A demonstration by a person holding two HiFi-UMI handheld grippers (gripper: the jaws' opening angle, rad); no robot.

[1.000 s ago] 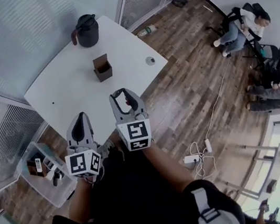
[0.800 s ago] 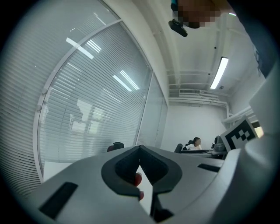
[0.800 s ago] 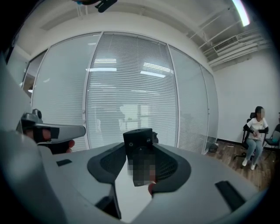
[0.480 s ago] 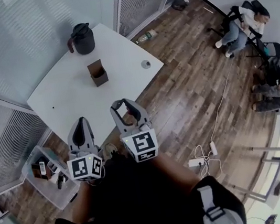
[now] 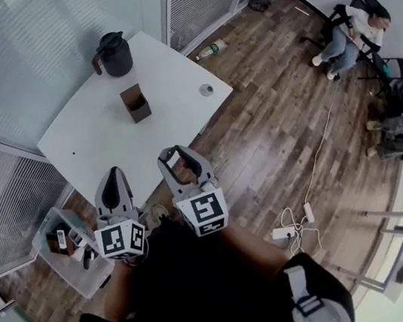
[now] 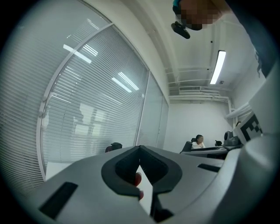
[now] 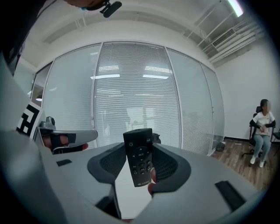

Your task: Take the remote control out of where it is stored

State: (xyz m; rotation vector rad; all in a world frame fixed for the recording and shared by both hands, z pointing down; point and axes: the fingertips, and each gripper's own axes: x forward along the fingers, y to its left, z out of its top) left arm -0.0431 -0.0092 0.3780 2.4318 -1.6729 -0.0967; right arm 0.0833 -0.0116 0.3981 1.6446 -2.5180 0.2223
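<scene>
- Slip risk: the right gripper [image 5: 182,159] is clamped on the remote control [image 7: 140,156] by its narrow long edges only. I judge that a quick swing or a loosened squeeze could let it pivot or drop to the wooden floor [image 5: 274,136].
- Bump risk: the left gripper [image 6: 140,151] hangs just beside it, its jaws pressed together on nothing. It could knock the remote control if the two drift closer.
- Position: the remote control sits between the right jaws, slightly tilted, buttons facing the camera, its power-button end poking past the tips.
- Place: it is in the air, apart from the white table [image 5: 100,146], the brown box [image 5: 135,102] and the clear bin [image 5: 61,256].
</scene>
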